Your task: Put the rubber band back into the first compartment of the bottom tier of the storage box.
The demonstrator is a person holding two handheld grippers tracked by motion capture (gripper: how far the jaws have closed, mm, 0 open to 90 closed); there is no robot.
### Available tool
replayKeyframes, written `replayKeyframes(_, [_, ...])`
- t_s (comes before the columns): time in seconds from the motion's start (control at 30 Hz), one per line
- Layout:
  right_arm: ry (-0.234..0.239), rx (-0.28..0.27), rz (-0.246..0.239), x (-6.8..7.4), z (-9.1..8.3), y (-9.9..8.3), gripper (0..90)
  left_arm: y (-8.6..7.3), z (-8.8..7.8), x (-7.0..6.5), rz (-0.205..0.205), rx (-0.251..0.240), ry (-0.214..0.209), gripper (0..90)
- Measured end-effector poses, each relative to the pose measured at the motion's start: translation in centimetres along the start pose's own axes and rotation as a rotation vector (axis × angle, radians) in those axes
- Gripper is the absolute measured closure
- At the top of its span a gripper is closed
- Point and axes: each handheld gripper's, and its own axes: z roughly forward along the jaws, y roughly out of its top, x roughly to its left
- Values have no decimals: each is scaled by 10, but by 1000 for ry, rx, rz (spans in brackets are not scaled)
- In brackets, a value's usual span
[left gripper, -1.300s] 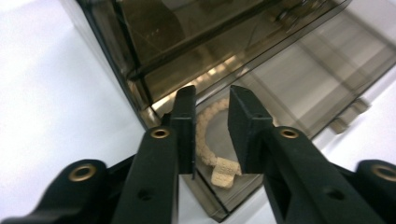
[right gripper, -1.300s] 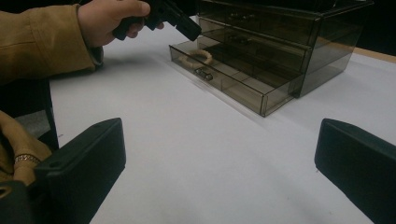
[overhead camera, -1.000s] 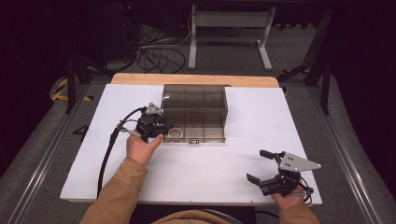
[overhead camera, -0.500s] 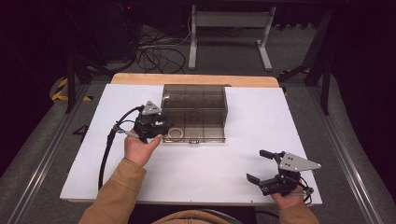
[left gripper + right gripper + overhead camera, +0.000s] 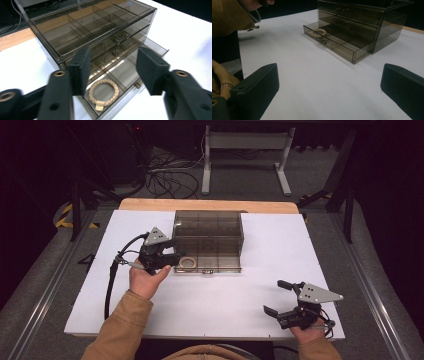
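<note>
Dim room, white surface point(image 5: 210, 295) over a wooden top. Braided bracelet point(image 5: 104, 92) lay flat in the near-left compartment of the pulled-out bottom drawer point(image 5: 130, 72) of a smoky clear organizer point(image 5: 208, 239). Left tool point(image 5: 170, 255) hovered just above and left of it, jaws having just been opening, now apart with nothing pinched. Right tool point(image 5: 275, 297) sat well apart at the near right, jaws wide, holding nothing.
</note>
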Motion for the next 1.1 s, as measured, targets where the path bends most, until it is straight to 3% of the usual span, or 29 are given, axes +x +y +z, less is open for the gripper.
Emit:
replayKeyframes(0.1, [1,1,2,0,0,0,22,-1,-7,-5,26,-31,15,351])
replayKeyframes(0.23, [3,1,1,0,0,0,22,0,-23,-6,17,-75,-22,276])
replayKeyframes(0.4, [0,0,1,0,-1,0,21,-1,-37,-9,34,-117,-50,203])
replayKeyframes(0.7, [1,0,-2,0,0,0,21,-14,-59,-8,77,-159,-41,174])
replayKeyframes(0.83, [3,4,-1,0,0,0,21,-18,-69,-4,75,-164,-22,173])
replayKeyframes(1.1, [0,3,-2,0,0,0,21,-37,-86,0,77,-186,-24,168])
